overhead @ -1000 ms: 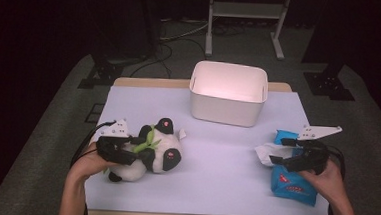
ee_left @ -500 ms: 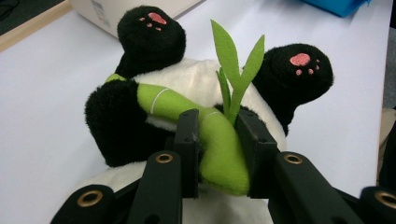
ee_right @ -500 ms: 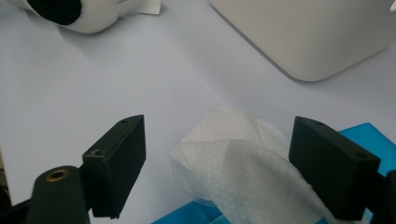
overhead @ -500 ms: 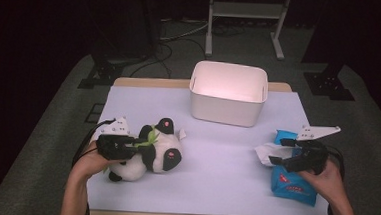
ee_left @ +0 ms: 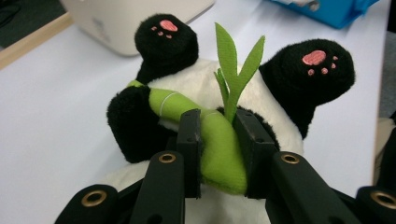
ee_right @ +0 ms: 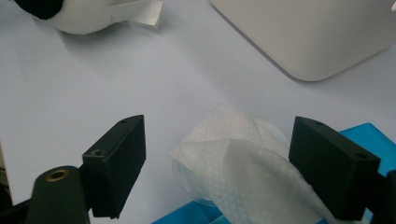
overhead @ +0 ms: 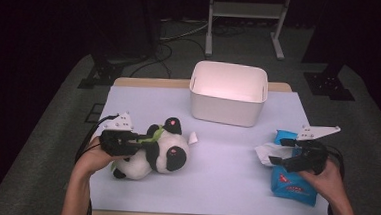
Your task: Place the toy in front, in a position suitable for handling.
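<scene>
Little has shifted since a second ago: the left gripper [overhead: 135, 141] keeps its fingers [ee_left: 189, 140] clamped on the green bamboo sprig [ee_left: 219, 140] of the plush panda [overhead: 163, 153], lying on its back at the bench's [overhead: 225, 164] near left, feet up. At near right, the right gripper [overhead: 279, 160] hovers, fingers wide, over a wipe [ee_right: 238, 158] on the blue pack [overhead: 294, 184]. Farther back stands the white bin [overhead: 228, 92].

On the worktop [overhead: 225, 169] the bin [overhead: 228, 92] stands at the far side, near the middle. The panda [overhead: 158, 153] lies at the left, in front of the bin, with the left tool [overhead: 139, 140] closed on its bamboo [ee_left: 219, 140]. At the right lies the wipes pack [overhead: 294, 181], a wipe [ee_right: 233, 158] sticking out toward the middle, the right tool [overhead: 280, 162] over it, jaws apart.
</scene>
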The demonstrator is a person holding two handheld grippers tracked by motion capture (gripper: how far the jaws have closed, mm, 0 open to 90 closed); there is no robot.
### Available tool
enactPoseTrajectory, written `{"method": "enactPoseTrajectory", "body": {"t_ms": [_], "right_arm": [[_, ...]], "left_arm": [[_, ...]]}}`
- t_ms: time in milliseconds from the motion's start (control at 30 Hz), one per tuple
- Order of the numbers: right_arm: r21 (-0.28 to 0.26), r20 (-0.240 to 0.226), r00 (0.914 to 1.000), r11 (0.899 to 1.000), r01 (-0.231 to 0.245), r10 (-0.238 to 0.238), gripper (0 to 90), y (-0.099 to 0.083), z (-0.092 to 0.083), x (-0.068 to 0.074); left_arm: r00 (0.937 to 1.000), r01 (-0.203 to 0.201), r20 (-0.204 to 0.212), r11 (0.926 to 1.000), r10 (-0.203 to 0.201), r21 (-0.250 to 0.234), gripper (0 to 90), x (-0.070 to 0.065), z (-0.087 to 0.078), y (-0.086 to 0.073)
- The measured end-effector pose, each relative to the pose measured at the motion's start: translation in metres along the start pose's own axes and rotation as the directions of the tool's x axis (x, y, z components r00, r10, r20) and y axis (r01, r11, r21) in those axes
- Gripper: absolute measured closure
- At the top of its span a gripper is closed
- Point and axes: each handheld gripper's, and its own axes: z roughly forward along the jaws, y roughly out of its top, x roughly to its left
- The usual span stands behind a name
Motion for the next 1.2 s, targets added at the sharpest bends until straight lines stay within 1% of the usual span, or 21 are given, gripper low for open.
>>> {"method": "enactPoseTrajectory", "body": {"t_ms": [67, 167, 300, 367, 500, 533, 567, 667, 700, 733, 800, 833, 867, 933, 967, 1000, 1067, 1200], "right_arm": [[-0.002, 0.0, 1.0, 1.0, -0.002, 0.002, 17.7, 0.0, 0.0, 0.0], [-0.001, 0.0, 1.0, 1.0, -0.003, 0.003, 17.7, 0.0, 0.0, 0.0], [0.0, 0.0, 1.0, 1.0, -0.001, 0.001, 17.7, 0.0, 0.0, 0.0], [0.001, 0.0, 1.0, 1.0, 0.0, 0.0, 17.7, 0.001, 0.0, 0.0], [0.0, 0.0, 1.0, 1.0, -0.002, 0.002, 17.7, 0.0, -0.001, 0.0], [-0.001, 0.001, 1.0, 1.0, 0.0, 0.0, 17.7, 0.0, -0.002, 0.0], [-0.002, 0.0, 1.0, 1.0, -0.002, 0.002, 17.7, 0.0, -0.002, 0.0], [-0.005, 0.001, 1.0, 1.0, -0.003, 0.003, 17.7, 0.0, -0.004, -0.001], [-0.007, 0.001, 1.0, 1.0, -0.003, 0.003, 17.7, -0.001, -0.004, -0.001], [-0.006, 0.002, 1.0, 1.0, -0.002, 0.002, 17.7, -0.001, -0.004, -0.001], [-0.006, 0.0, 1.0, 1.0, -0.005, 0.005, 17.7, -0.001, -0.004, -0.001], [-0.006, 0.0, 1.0, 1.0, -0.005, 0.005, 17.7, -0.001, -0.004, -0.001], [-0.007, 0.0, 1.0, 1.0, -0.004, 0.004, 17.7, -0.001, -0.004, -0.001], [-0.006, 0.0, 1.0, 1.0, -0.006, 0.006, 17.7, -0.001, -0.004, -0.001], [-0.006, 0.0, 1.0, 1.0, -0.006, 0.006, 17.7, -0.001, -0.004, -0.001], [-0.006, 0.001, 1.0, 1.0, -0.008, 0.008, 17.7, -0.001, -0.005, -0.001], [-0.006, 0.001, 1.0, 1.0, -0.005, 0.005, 17.7, -0.001, -0.005, -0.001], [-0.007, 0.0, 1.0, 1.0, -0.003, 0.003, 17.7, -0.001, -0.006, -0.001]], "left_arm": [[0.9999, -0.012, 0.006, 0.9999, 0.012, 0.005, 73.5, -0.003, 0.003, 0.005], [0.9997, -0.02, 0.012, 0.9998, 0.02, 0.006, 73.5, -0.006, 0.008, 0.012], [0.9985, -0.046, 0.031, 0.9989, 0.045, 0.011, 73.5, -0.012, 0.018, 0.024], [0.9971, -0.063, 0.044, 0.998, 0.062, 0.009, 73.5, -0.015, 0.023, 0.031], [0.9944, -0.084, 0.064, 0.9964, 0.084, 0.004, 73.5, -0.021, 0.033, 0.045], [0.9944, -0.084, 0.064, 0.9964, 0.084, 0.004, 73.5, -0.021, 0.033, 0.045], [0.9926, -0.095, 0.076, 0.9955, 0.094, -0.001, 73.5, -0.025, 0.038, 0.052], [0.9903, -0.109, 0.087, 0.9941, 0.108, 0.001, 73.5, -0.03, 0.045, 0.061], [0.9903, -0.105, 0.092, 0.9944, 0.105, 0.003, 73.5, -0.031, 0.047, 0.063], [0.9882, -0.119, 0.098, 0.9928, 0.118, 0.008, 73.5, -0.032, 0.049, 0.066], [0.9864, -0.123, 0.11, 0.9924, 0.122, 0.004, 73.5, -0.036, 0.055, 0.072], [0.9864, -0.123, 0.11, 0.9924, 0.122, 0.004, 73.5, -0.036, 0.055, 0.072], [0.9844, -0.135, 0.115, 0.9909, 0.134, 0.003, 73.5, -0.037, 0.059, 0.076], [0.9822, -0.14, 0.127, 0.9902, 0.138, 0.001, 73.5, -0.04, 0.065, 0.08], [0.9822, -0.14, 0.127, 0.9902, 0.138, 0.001, 73.5, -0.04, 0.065, 0.08], [0.9793, -0.15, 0.138, 0.9886, 0.148, 0.006, 73.4, -0.043, 0.071, 0.085], [0.9772, -0.157, 0.146, 0.9876, 0.154, 0.009, 73.4, -0.046, 0.077, 0.088], [0.9744, -0.158, 0.164, 0.9874, 0.154, 0.014, 73.4, -0.051, 0.089, 0.094]]}}
